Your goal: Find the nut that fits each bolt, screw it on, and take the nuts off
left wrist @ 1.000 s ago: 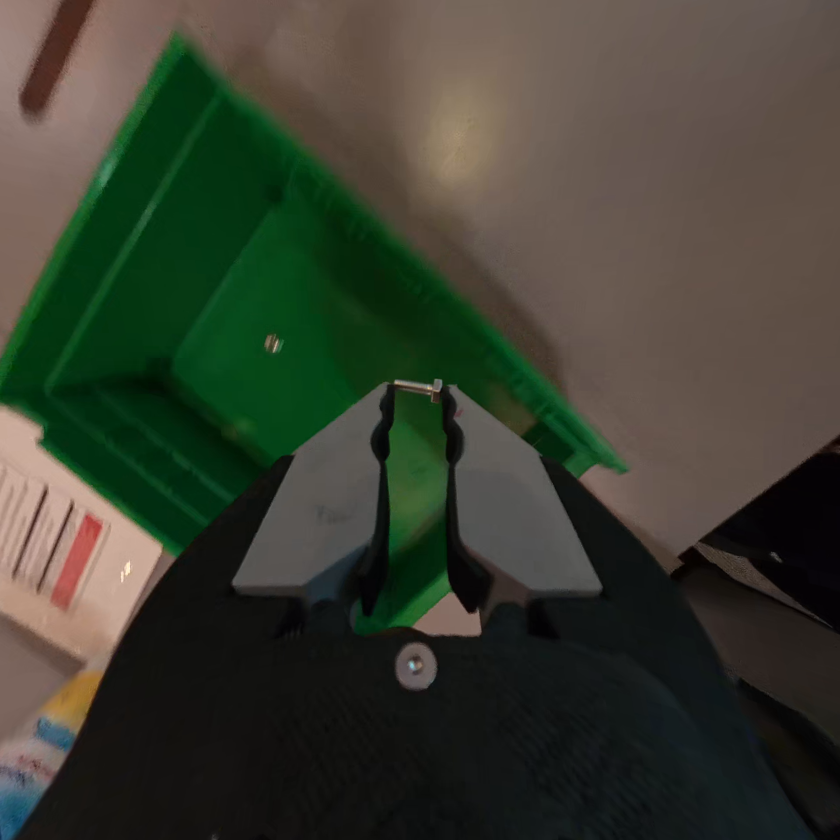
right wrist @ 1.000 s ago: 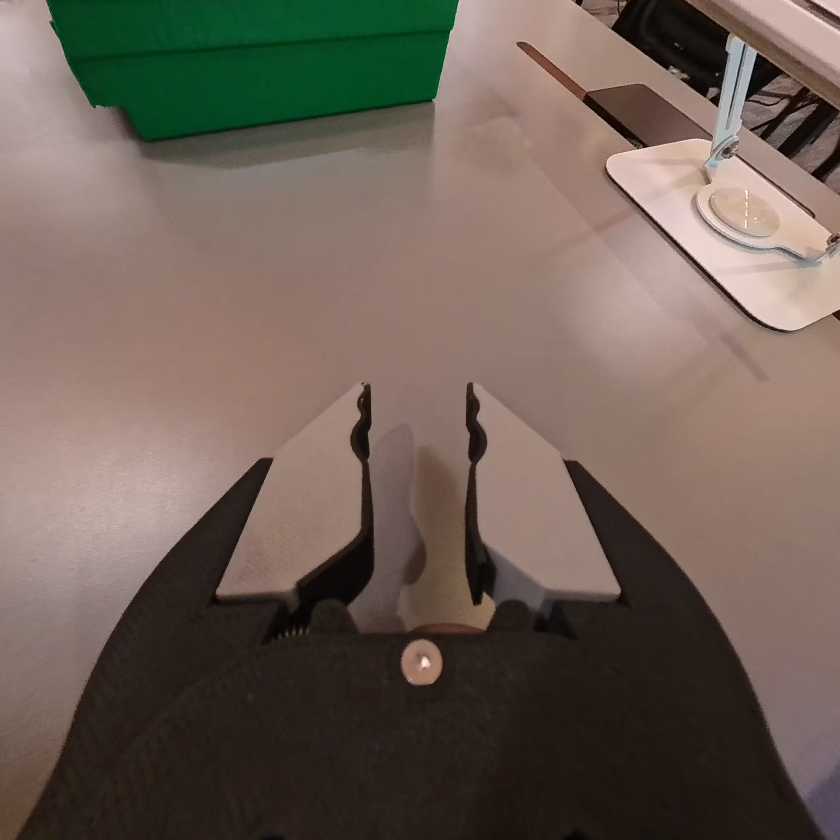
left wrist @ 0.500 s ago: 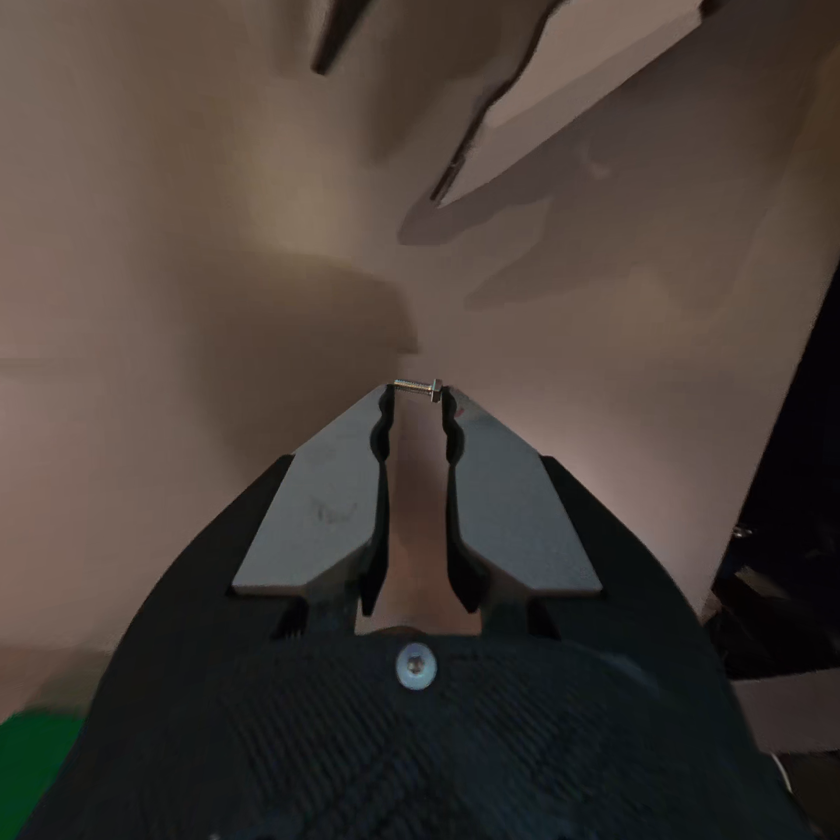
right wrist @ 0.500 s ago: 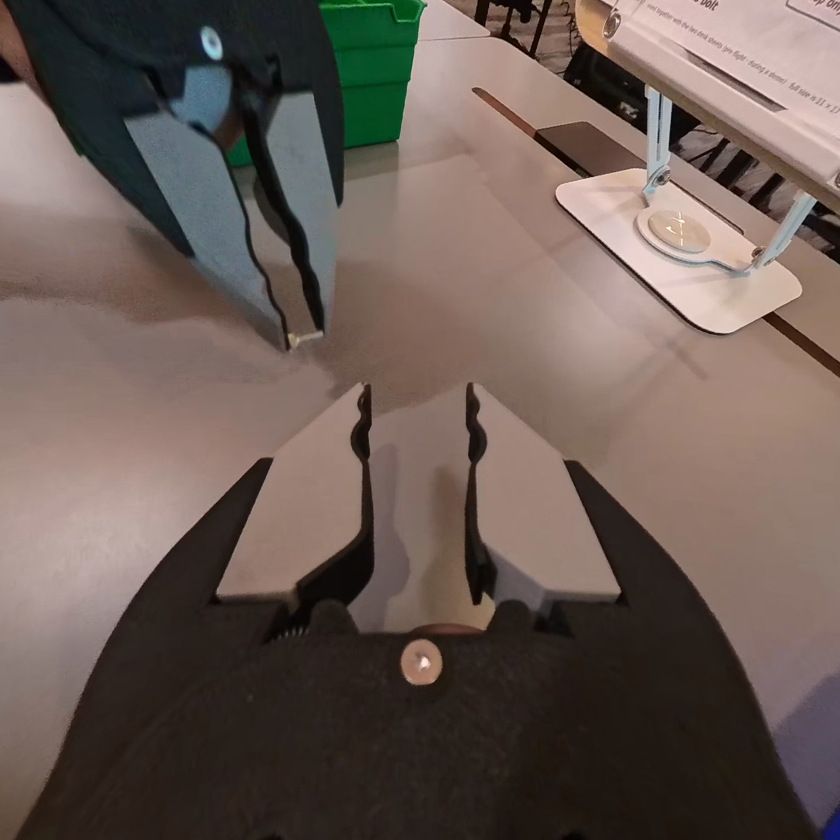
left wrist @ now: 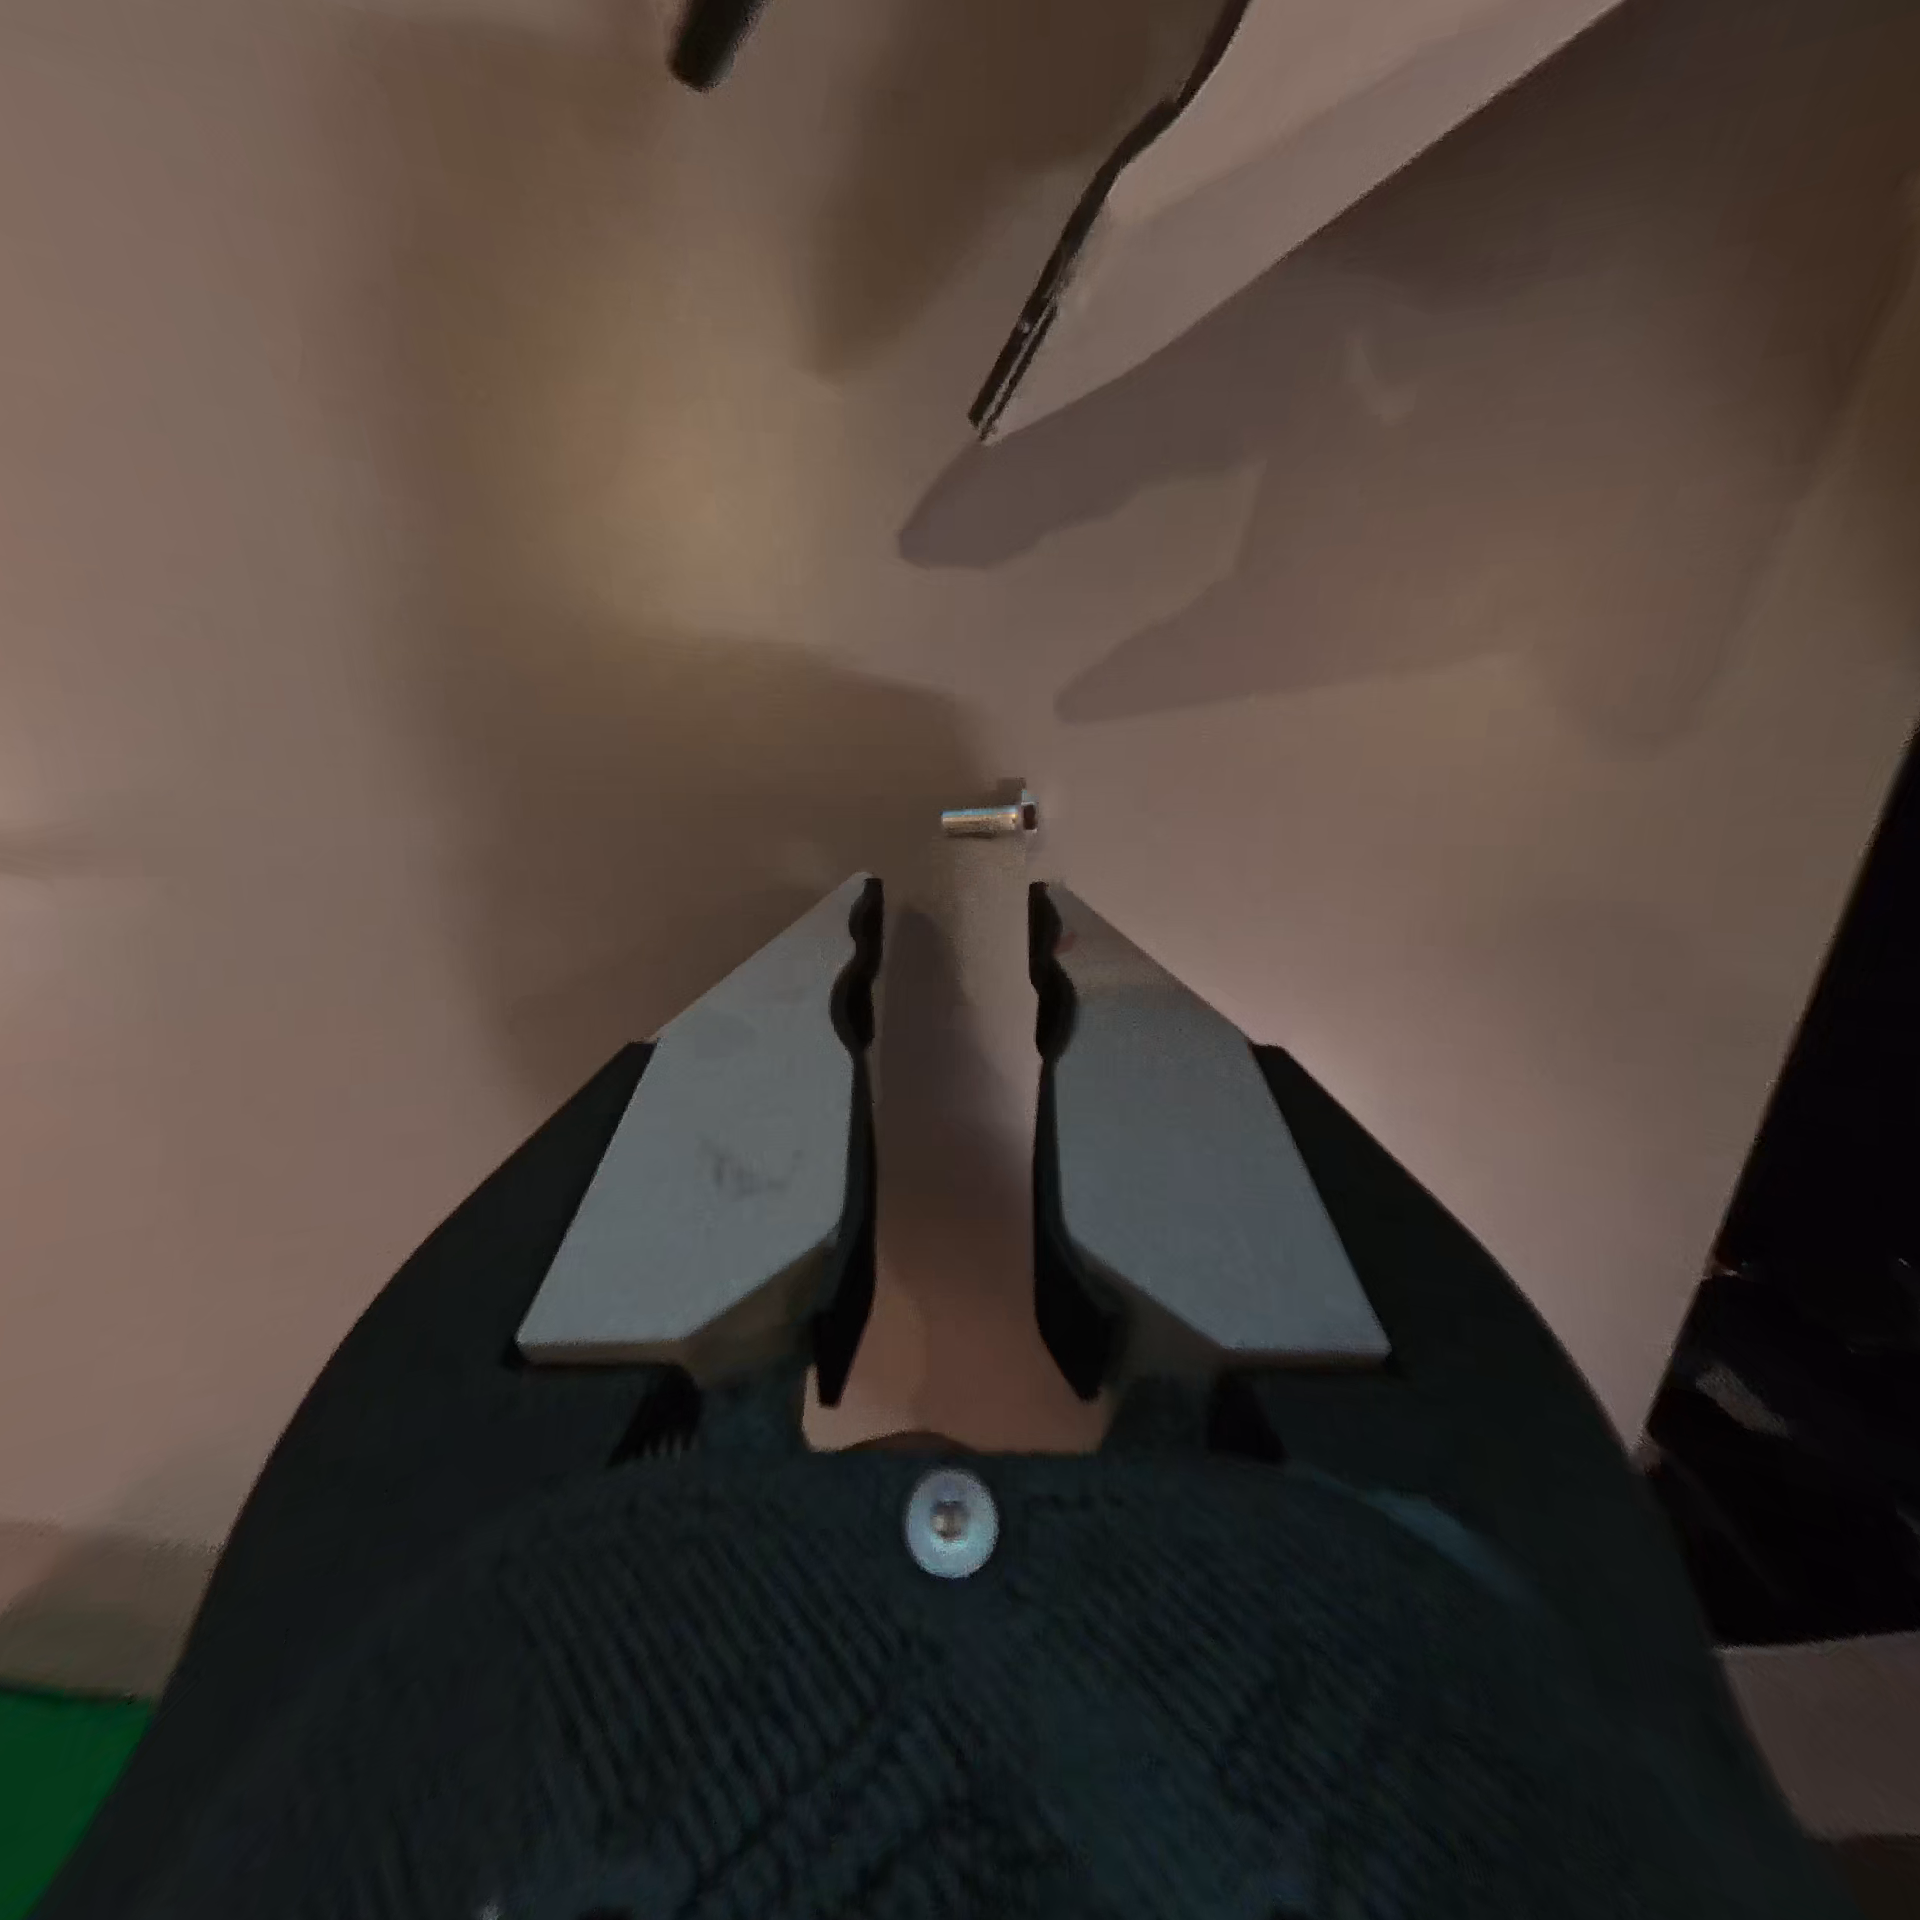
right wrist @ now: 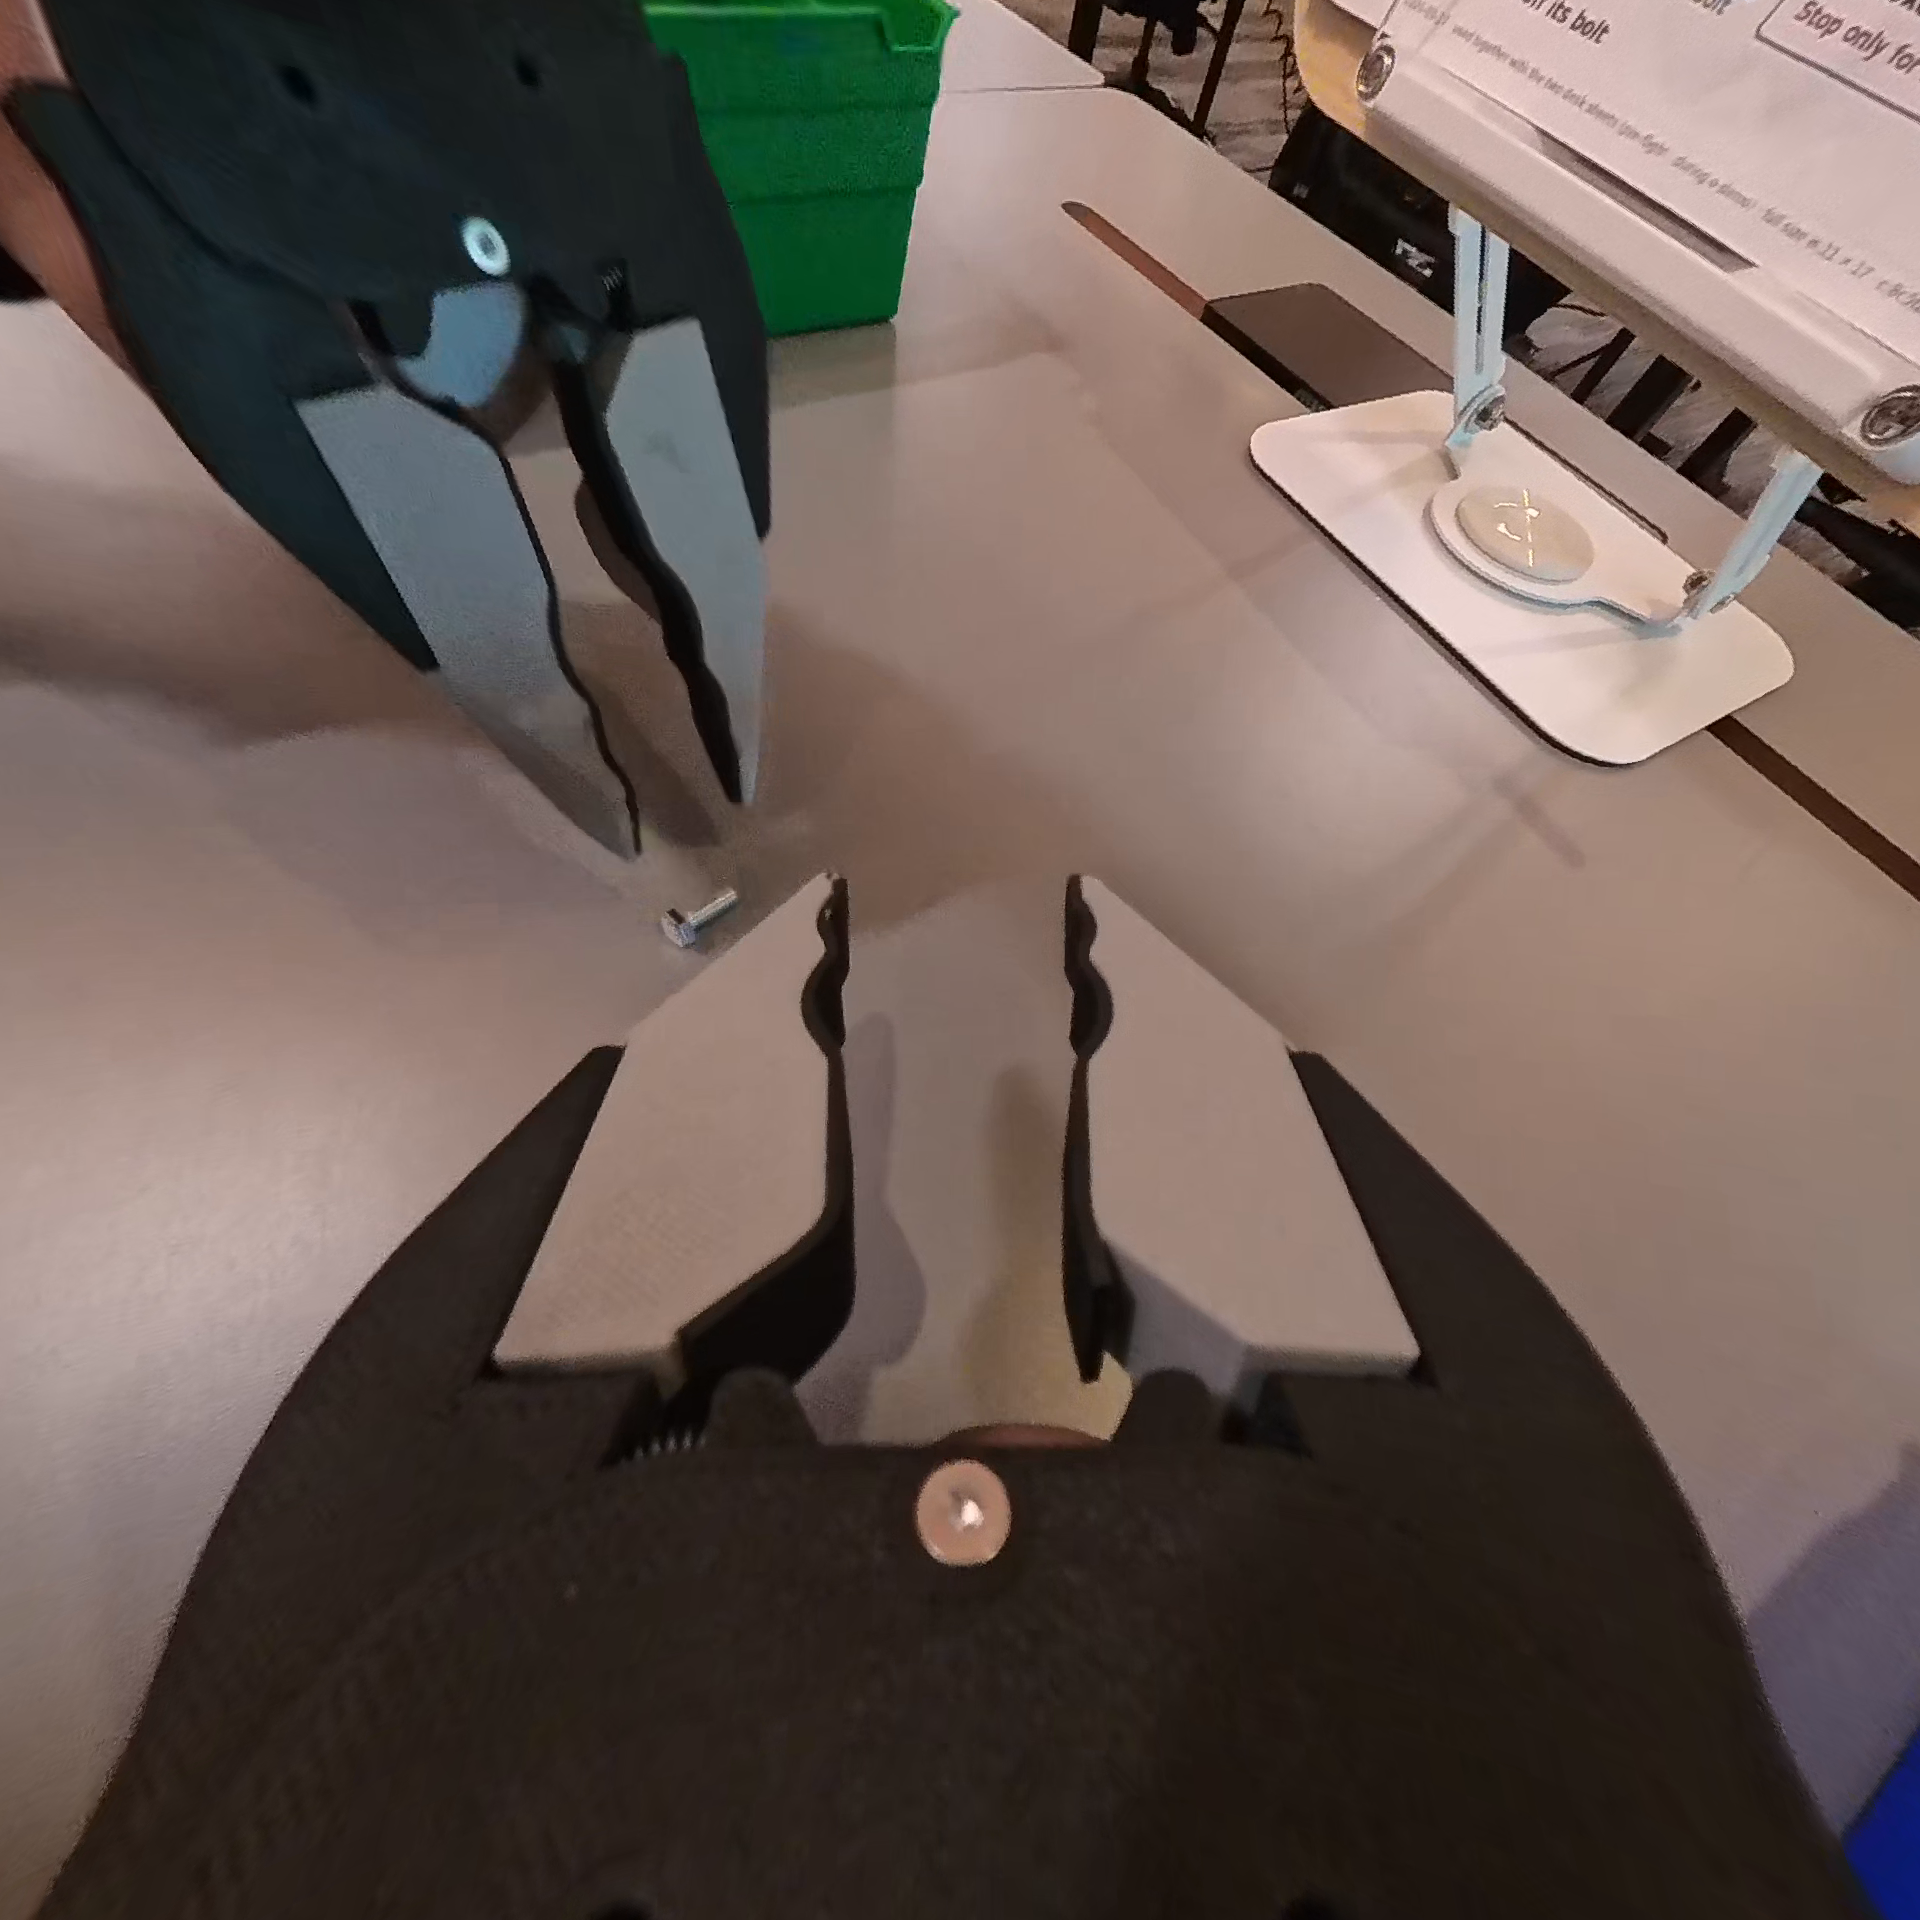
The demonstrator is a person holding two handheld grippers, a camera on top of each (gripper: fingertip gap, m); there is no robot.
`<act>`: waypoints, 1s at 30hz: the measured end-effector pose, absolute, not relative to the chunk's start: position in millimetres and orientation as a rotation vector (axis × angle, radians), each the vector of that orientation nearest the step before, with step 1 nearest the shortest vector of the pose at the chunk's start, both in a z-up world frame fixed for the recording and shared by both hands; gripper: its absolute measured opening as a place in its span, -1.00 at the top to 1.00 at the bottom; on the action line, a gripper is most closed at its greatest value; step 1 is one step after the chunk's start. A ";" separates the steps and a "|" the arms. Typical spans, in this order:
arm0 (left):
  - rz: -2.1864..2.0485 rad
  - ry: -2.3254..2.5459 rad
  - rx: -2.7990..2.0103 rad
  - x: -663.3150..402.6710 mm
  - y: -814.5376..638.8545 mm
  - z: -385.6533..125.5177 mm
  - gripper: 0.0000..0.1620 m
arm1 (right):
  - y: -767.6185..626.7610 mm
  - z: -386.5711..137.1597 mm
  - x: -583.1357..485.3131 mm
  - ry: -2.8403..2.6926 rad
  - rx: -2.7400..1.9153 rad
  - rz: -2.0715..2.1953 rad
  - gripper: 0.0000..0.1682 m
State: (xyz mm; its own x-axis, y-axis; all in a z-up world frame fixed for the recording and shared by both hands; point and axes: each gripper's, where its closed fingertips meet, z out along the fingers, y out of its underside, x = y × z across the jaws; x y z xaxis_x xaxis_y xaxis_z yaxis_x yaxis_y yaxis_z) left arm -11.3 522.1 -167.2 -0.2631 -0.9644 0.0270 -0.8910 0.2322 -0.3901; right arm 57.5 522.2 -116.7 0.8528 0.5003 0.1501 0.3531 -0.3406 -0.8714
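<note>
Here the bolt (left wrist: 989, 821) lies flat, head rightward, crosswise before the empty, parted left gripper (left wrist: 956, 888); right gripper (right wrist: 951, 883) likewise gapes empty.

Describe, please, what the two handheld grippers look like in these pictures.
Both look alike: the left gripper and the right gripper each have a black textured body, a silver screw at its middle, and two flat grey pointed fingers with wavy black inner edges.
</note>
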 end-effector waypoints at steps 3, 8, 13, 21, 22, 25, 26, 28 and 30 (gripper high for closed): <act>-0.487 2.203 -1.731 -25.3 536.5 -132.9 0.68 | 522.4 -115.8 58.9 -0.619 -1.962 0.182 0.54; -0.351 1.983 -1.778 -83.2 603.8 -68.3 0.68 | 522.6 -117.0 58.9 -0.621 -1.966 0.183 0.54; -0.238 1.753 -1.999 -161.9 689.7 -53.1 0.69 | 524.0 -122.7 58.3 -0.626 -1.985 0.182 0.54; -0.152 1.540 -2.296 -244.2 787.1 -110.6 0.70 | 527.5 -133.0 62.1 -0.603 -2.024 0.205 0.54; -0.135 1.535 -2.317 -248.7 794.0 -119.6 0.72 | 527.9 -133.8 62.5 -0.599 -2.027 0.210 0.54; -0.149 1.531 -2.370 -251.9 805.6 -141.7 0.72 | 528.9 -135.7 64.4 -0.591 -2.035 0.210 0.54; -0.147 1.528 -2.381 -251.9 809.2 -146.7 0.73 | 529.1 -136.0 64.8 -0.589 -2.037 0.211 0.54; -0.150 1.534 -2.401 -250.7 813.8 -154.9 0.74 | 529.3 -136.4 64.7 -0.586 -2.037 0.216 0.54; -0.135 1.553 -2.417 -250.4 816.9 -161.5 0.74 | 529.3 -137.4 64.4 -0.587 -2.040 0.219 0.54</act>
State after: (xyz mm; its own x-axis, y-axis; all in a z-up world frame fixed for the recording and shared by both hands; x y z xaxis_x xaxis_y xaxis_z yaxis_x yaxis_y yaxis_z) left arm -250.4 816.9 -161.5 0.4226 -0.9040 -0.0645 -0.8795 -0.3918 -0.2701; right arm 64.4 529.3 -137.4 0.8677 0.4903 0.0819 0.3165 -0.4178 -0.8516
